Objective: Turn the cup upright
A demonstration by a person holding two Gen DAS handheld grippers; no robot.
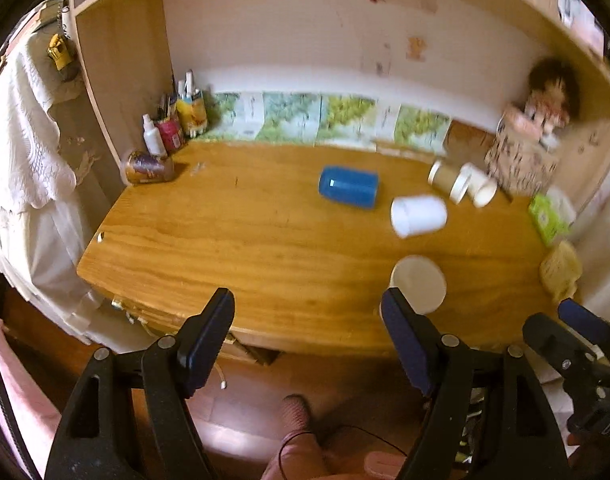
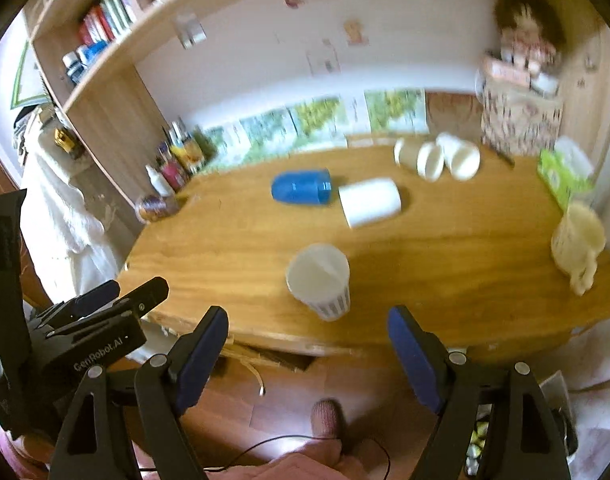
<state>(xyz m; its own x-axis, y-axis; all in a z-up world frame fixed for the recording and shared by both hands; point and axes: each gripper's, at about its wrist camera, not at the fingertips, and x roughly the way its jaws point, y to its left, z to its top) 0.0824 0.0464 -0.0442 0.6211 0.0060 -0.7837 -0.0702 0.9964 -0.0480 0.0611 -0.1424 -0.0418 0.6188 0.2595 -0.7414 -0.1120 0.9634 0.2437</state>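
A blue cup (image 1: 348, 186) (image 2: 301, 187) lies on its side near the middle of the wooden desk (image 1: 233, 240) (image 2: 445, 264). A white cup (image 1: 419, 215) (image 2: 370, 201) lies on its side just right of it. Another white cup (image 1: 419, 283) (image 2: 319, 280) stands upright near the front edge. More pale cups (image 1: 463, 182) (image 2: 437, 156) lie tipped at the back right. My left gripper (image 1: 307, 312) is open and empty, held before the desk's front edge. My right gripper (image 2: 307, 330) is open and empty too, just before the upright cup.
Bottles and pen pots (image 1: 173, 128) stand at the back left beside a tipped can (image 1: 148, 167). A doll on a patterned box (image 2: 521, 92) stands at the back right. A green tissue box (image 2: 565, 176) and a cream mug (image 2: 577, 240) sit along the right edge.
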